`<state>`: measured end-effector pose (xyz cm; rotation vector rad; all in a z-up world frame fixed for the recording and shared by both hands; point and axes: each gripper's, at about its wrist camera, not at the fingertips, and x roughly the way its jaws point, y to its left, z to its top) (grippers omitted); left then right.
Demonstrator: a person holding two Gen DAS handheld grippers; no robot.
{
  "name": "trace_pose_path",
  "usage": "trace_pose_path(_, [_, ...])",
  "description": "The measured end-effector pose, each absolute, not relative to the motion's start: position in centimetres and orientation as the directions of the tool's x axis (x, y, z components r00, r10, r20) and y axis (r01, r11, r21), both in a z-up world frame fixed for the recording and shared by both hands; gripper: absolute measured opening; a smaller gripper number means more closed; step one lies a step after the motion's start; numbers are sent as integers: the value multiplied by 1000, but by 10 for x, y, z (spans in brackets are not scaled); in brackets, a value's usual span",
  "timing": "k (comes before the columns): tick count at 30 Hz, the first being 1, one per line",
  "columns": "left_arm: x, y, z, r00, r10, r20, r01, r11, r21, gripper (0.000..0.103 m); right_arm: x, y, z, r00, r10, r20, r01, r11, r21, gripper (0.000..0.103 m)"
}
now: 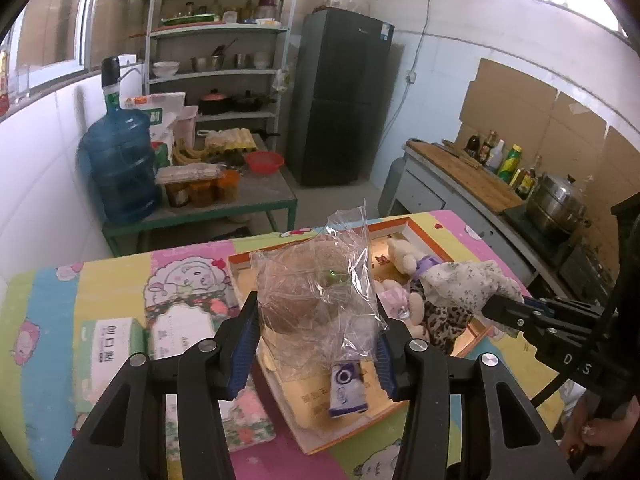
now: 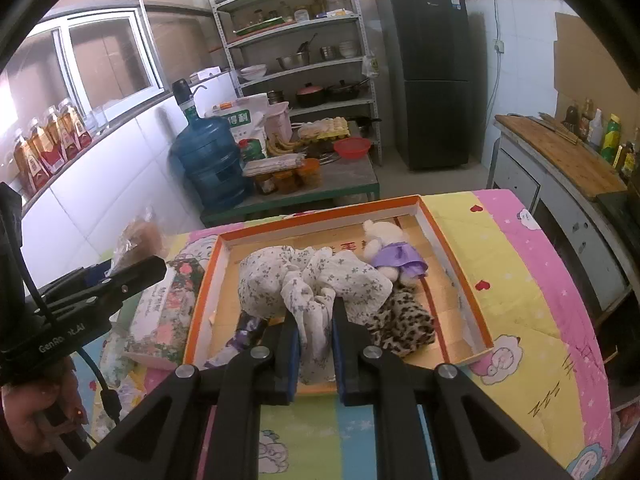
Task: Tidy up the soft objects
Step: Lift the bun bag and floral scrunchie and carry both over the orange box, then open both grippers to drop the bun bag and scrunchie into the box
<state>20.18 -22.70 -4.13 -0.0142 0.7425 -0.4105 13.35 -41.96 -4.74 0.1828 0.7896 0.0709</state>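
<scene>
My left gripper [image 1: 316,320] is shut on a clear plastic bag holding a brown round bun [image 1: 308,292], lifted above the orange-rimmed cardboard tray [image 1: 240,262]. My right gripper [image 2: 314,320] is shut on a white floral cloth [image 2: 312,280] that lies bunched in the tray [image 2: 320,210]. A white plush toy in a purple dress [image 2: 390,250] and a leopard-print cloth [image 2: 404,326] lie in the tray beside it. A small tissue pack [image 1: 347,390] lies in the tray under the bag. The bagged bun also shows in the right wrist view [image 2: 140,240].
A floral tissue box [image 2: 166,312] and a white-green box [image 1: 110,346] lie left of the tray on the cartoon-print table cover [image 2: 520,280]. Behind stand a low table with a water jug [image 1: 120,160], shelves, a fridge [image 1: 340,96] and a counter with bottles and a pot.
</scene>
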Motion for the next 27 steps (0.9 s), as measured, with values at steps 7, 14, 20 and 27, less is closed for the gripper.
trace_pose_path(7, [211, -249, -48, 649, -370, -665, 347, 922, -174, 51, 139, -440, -51, 702, 133, -700, 7, 981, 193, 14])
trace_pose_path(14, [226, -270, -52, 648, -365, -668, 329, 926, -186, 51, 150, -466, -54, 708, 137, -693, 17, 978, 210, 14])
trace_pose_path(20, [244, -282, -54, 649, -357, -672, 319, 929, -186, 51, 164, -475, -50, 721, 151, -676, 3, 975, 221, 14])
trace_pose_path(27, [270, -286, -58, 647, -335, -684, 276, 940, -200, 51, 195, -473, -49, 723, 193, -663, -44, 971, 234, 14])
